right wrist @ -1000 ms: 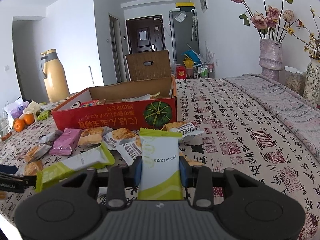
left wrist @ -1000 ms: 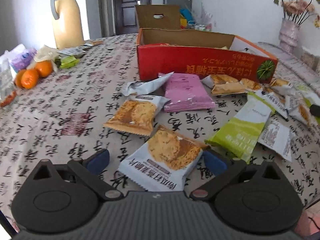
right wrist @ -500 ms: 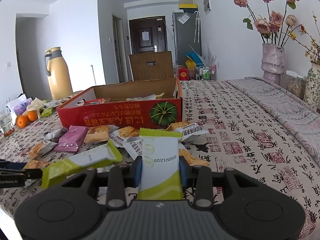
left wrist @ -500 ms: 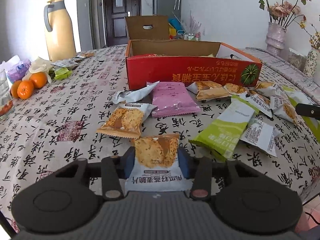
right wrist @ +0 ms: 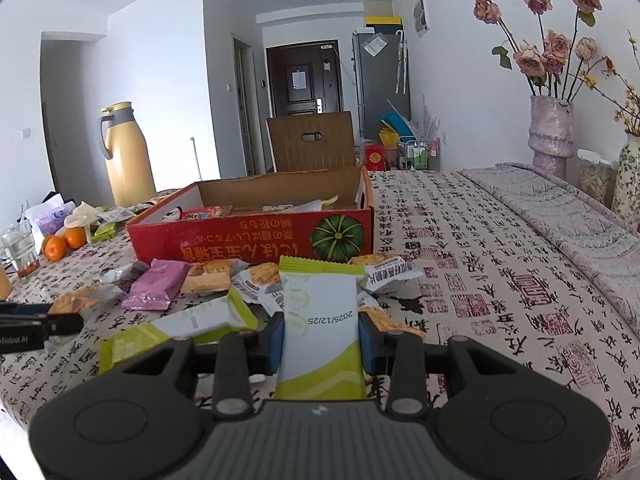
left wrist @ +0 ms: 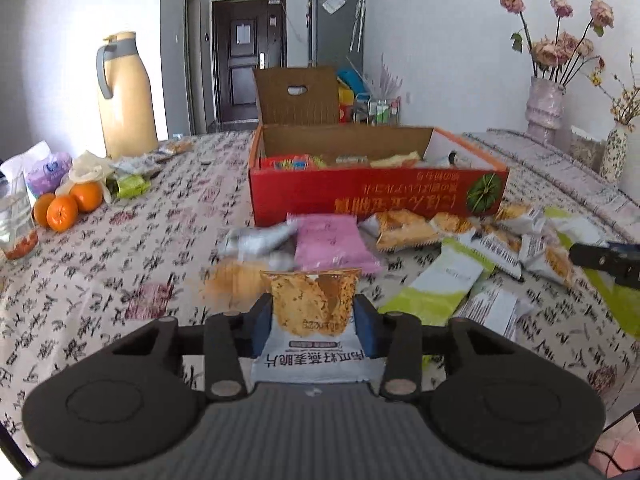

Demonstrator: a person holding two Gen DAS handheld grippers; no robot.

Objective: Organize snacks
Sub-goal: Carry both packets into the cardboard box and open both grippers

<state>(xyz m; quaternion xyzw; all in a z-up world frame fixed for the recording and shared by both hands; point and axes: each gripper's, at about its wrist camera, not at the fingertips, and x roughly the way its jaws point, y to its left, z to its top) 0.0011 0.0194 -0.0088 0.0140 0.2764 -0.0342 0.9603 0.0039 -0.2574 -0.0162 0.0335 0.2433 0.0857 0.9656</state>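
The left gripper pinched a crinkly foil cracker packet between its blue pads, the packet standing upright and lifted off the cloth. The right gripper clamped a smooth, flat green-and-white sachet the same way, upright between its fingers. Just beyond the left gripper's tips lay a matte pink rectangular pack, with one long green sachet to its right among several glossy cracker packets, too overlapped to count. Farther ahead stood one red cardboard box, open-topped, with assorted wrappers inside. Far to the left of it sat three round oranges, then one tall, smooth yellow thermos jug. All rested on a table under a cloth printed with calligraphy.
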